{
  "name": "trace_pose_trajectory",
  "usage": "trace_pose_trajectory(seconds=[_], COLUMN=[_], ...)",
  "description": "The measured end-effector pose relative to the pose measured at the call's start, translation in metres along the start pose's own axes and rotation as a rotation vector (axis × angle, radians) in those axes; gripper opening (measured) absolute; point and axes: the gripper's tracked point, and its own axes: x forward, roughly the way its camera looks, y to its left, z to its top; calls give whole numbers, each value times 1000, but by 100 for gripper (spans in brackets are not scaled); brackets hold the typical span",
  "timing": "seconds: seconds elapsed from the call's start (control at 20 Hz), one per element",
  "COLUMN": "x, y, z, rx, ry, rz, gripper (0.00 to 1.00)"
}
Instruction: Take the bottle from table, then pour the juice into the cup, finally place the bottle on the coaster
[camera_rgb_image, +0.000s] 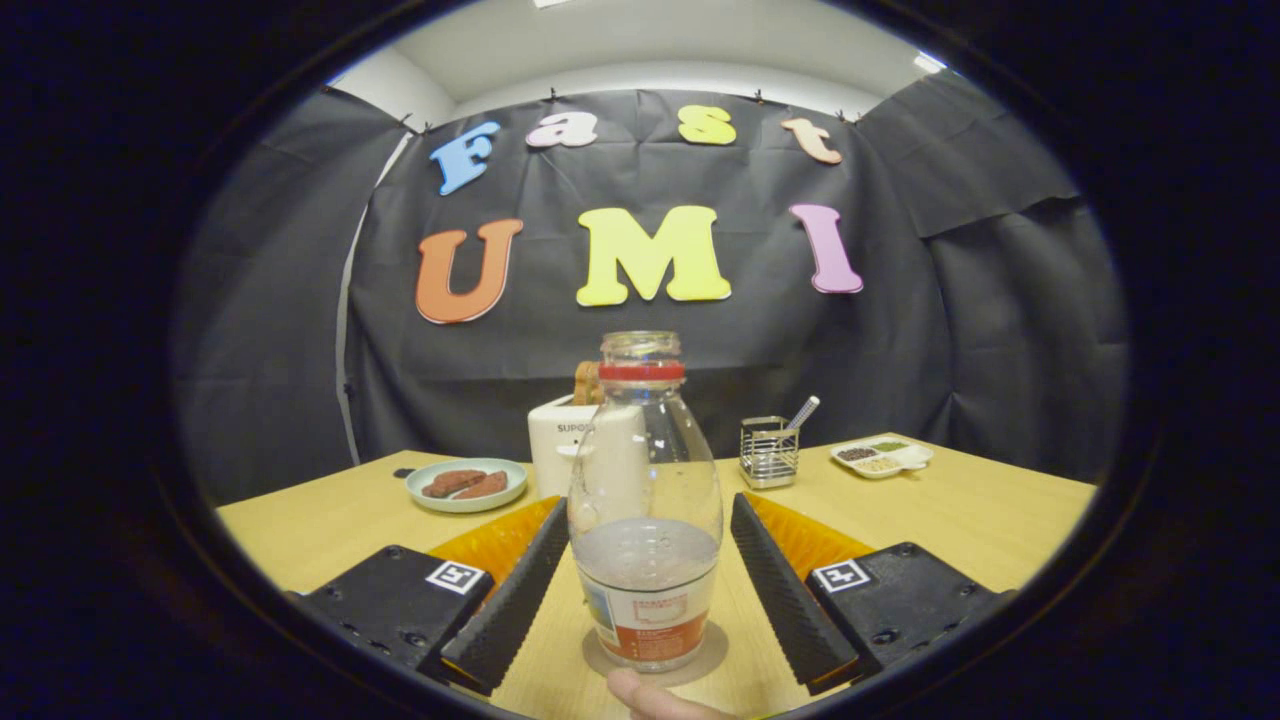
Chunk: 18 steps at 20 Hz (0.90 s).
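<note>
Tool (645, 560) with 2 ridged fingers, square-marker tags, screws.

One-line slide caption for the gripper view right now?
Open gripper straddles an uncapped bottle standing on a coaster, fingers clear of both its sides.

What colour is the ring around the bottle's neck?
Red ring on the clear bottle, gripper view.

The bottle (645, 480) wears a label (650, 620) low on its body, its print too small to read; just behind the bottle, the toaster (560, 445) carries a short line of dark print, cut off by the bottle's shoulder; the gripper (647, 508), fingers spread either side of the bottle, bears one square black-and-white marker (455, 577) on each side.
</note>
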Motion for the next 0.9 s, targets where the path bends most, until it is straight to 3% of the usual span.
trace_pose_trajectory(seconds=[0.4,0.9], x=[-26,-108], y=[6,6], z=[31,122], rx=[25,-49], ry=[-9,-85], rz=[12,-10], gripper=[100,100])
